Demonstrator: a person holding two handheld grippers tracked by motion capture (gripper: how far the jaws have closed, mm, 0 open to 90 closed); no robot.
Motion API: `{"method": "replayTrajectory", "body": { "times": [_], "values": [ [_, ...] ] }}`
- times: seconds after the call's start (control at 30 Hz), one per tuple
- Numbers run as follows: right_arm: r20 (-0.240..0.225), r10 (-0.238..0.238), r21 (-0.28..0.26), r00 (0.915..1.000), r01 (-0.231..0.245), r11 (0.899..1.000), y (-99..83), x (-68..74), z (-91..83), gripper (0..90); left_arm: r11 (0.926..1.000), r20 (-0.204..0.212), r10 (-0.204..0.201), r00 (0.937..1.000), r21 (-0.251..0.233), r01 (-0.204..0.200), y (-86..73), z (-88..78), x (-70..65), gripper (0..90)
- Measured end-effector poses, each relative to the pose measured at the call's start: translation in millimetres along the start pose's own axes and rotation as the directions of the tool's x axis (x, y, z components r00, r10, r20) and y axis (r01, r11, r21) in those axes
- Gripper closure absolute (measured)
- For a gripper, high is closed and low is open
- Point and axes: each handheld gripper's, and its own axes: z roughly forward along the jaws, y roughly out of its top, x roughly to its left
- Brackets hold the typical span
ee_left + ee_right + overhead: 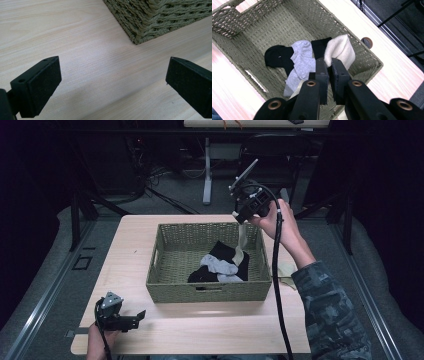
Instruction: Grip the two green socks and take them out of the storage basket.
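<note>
While hanging, cream sock (339,51) between right gripper (329,75) jaws

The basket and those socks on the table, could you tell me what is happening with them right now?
A person holds a gripper in each hand at a wooden table. The right gripper is raised over the woven basket, jaws shut on a cream sock that hangs down into it. A grey sock and black socks already lie inside. Another pale sock rests on the table right of the basket. The left gripper sits low near the table's front left, jaws open and holding nothing.
</note>
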Motion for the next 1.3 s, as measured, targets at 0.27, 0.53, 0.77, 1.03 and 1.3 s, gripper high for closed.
{"method": "replayTrajectory", "body": {
  "times": [0.27, 0.53, 0.77, 1.03, 1.3],
  "values": [
    [0.031, 0.008, -0.024, 0.9995, -0.007, 1.0, -1.1, -7.0, -21.2, 85.3, 1.0, -0.001, -0.001, 1.0, -0.001, 0.001, 0.1, -0.1, 0.0, 0.2],
    [0.057, 0.038, -0.056, 0.9976, -0.035, 0.998, -11.4, -21.2, -42.7, 85.3, 1.0, -0.004, 0.0, 1.0, 0.002, 0.0, 0.3, 0.1, 0.1, 0.2],
    [0.084, 0.081, -0.082, 0.9932, -0.074, 0.994, -26.8, -38.4, -61.6, 85.3, 1.0, -0.003, -0.006, 1.0, 0.002, 0.006, 0.2, 0.2, 0.4, 0.1],
    [0.11, 0.138, -0.119, 0.9843, -0.125, 0.985, -50.0, -57.6, -82.3, 85.3, 1.0, -0.005, -0.001, 1.0, 0.002, 0.001, 0.8, -0.2, -2.1, 0.2],
    [0.122, 0.186, -0.115, 0.9749, -0.173, 0.978, -76.9, -77.0, -81.3, 85.3, 1.0, -0.013, -0.006, 0.9999, 0.008, 0.006, 0.3, 1.1, -0.4, 0.1]
  ]
}}
